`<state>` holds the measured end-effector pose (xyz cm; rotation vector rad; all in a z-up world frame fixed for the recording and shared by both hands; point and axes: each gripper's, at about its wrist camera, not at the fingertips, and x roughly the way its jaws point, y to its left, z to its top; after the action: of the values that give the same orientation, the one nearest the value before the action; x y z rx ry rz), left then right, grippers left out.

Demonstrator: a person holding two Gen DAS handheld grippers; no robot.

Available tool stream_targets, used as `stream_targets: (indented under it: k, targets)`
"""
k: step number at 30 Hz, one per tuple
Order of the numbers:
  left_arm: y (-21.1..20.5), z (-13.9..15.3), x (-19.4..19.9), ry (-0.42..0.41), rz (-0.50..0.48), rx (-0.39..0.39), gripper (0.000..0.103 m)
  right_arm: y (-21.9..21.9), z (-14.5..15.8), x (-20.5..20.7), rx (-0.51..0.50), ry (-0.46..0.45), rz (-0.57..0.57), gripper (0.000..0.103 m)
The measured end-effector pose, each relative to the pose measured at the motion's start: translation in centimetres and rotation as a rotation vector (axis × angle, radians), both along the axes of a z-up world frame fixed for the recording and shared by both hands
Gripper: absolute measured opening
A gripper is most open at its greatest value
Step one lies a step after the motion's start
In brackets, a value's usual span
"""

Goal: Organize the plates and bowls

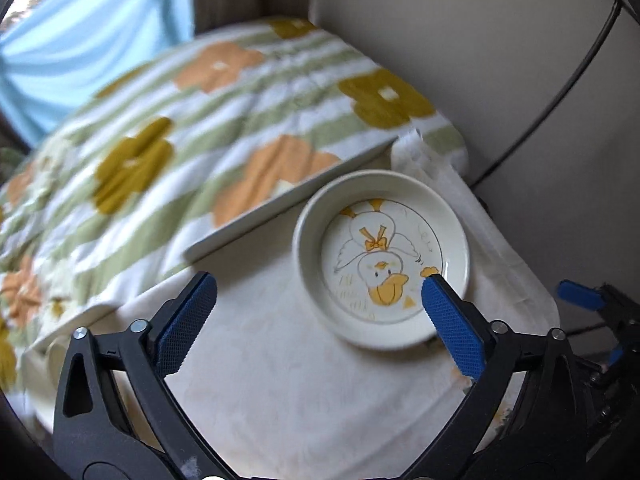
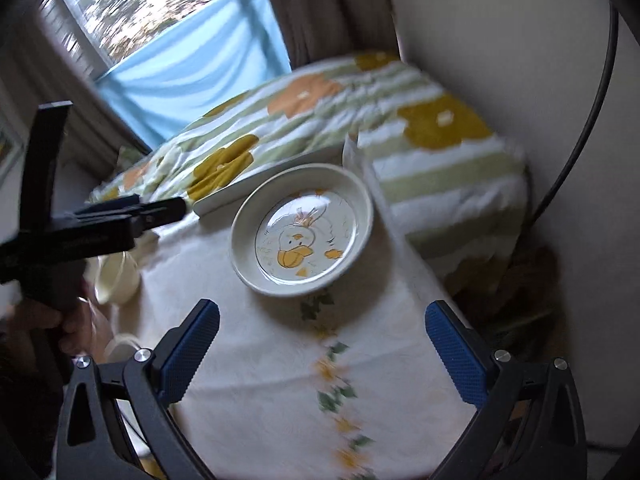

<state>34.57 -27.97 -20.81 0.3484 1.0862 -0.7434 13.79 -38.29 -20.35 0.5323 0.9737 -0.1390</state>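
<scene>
Ceramic duck plate (image 1: 382, 262) is taken as the landmark: a shallow white dish with an orange-billed duck printed inside, resting on the cream tablecloth (image 1: 280, 380) near the table's far edge. Just behind the plate lies a flat white tray (image 1: 288, 200), which appears to sit under the edge of the flowered bedding (image 1: 180, 120); motion blur leaves that overlap uncertain.

Left gripper (image 1: 320, 320) is spread wide and empty, its right pad tip over the plate's near rim, its left pad well clear to the plate's left. Right gripper (image 2: 322, 350) is likewise spread and empty, short of the plate on the near side. A small cream cup (image 2: 116, 278) stands to the plate's left, below the left tool's body.

Risks noted: the plate's rim is low and glazed, so a pinch on one edge may slip or tip it. Any sideways push could slide it on the cloth toward the far edge.
</scene>
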Motion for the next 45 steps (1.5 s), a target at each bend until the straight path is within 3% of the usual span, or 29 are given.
stream_targets:
  k: [1, 2, 3, 5, 11, 18, 23, 26, 35, 45]
  targets:
    - [-0.6, -1.3, 1.0, 0.038, -0.016, 0.006, 0.085, -0.3, -0.9, 0.7, 0.019, 0.014, -0.018, 0.102]
    - [-1.2, -2.6, 1.8, 0.066, -0.029, 0.021, 0.070, -0.6, -1.8, 1.4, 0.035, 0.030, -0.033, 0.098]
    - [-1.7, -3.6, 2.3, 0.083, -0.038, 0.032, 0.061, -0.9, -2.6, 2.0, 0.052, 0.041, -0.049, 0.095]
    - [-2.3, -5.5, 3.1, 0.113, -0.055, 0.055, 0.056, -1.3, -4.2, 3.1, 0.089, 0.069, -0.078, 0.079]
    - [-3.5, -7.8, 4.8, 0.124, -0.096, 0.070, 0.050, -2.4, -6.7, 5.1, 0.126, 0.114, -0.151, 0.064]
    - [-4.0, -9.2, 6.2, 0.142, -0.116, 0.085, 0.026, -3.0, -8.5, 6.6, 0.127, 0.139, -0.205, 0.042]
    - [-4.2, -9.5, 6.2, 0.149, -0.120, 0.069, 0.023, -3.3, -8.8, 6.8, 0.111, 0.134, -0.260, 0.021]
    - [-4.6, -9.5, 6.1, 0.141, -0.123, 0.078, 0.023, -3.2, -9.0, 7.3, 0.128, 0.132, -0.249, 0.016]
    - [-3.8, -8.5, 5.6, 0.134, -0.106, 0.067, 0.023, -2.8, -7.9, 7.6, 0.100, 0.119, -0.206, 0.016]
    - [0.8, -0.9, 2.2, 0.043, 0.031, 0.000, 0.023, -1.8, -2.3, 6.8, 0.069, 0.049, -0.040, 0.016]
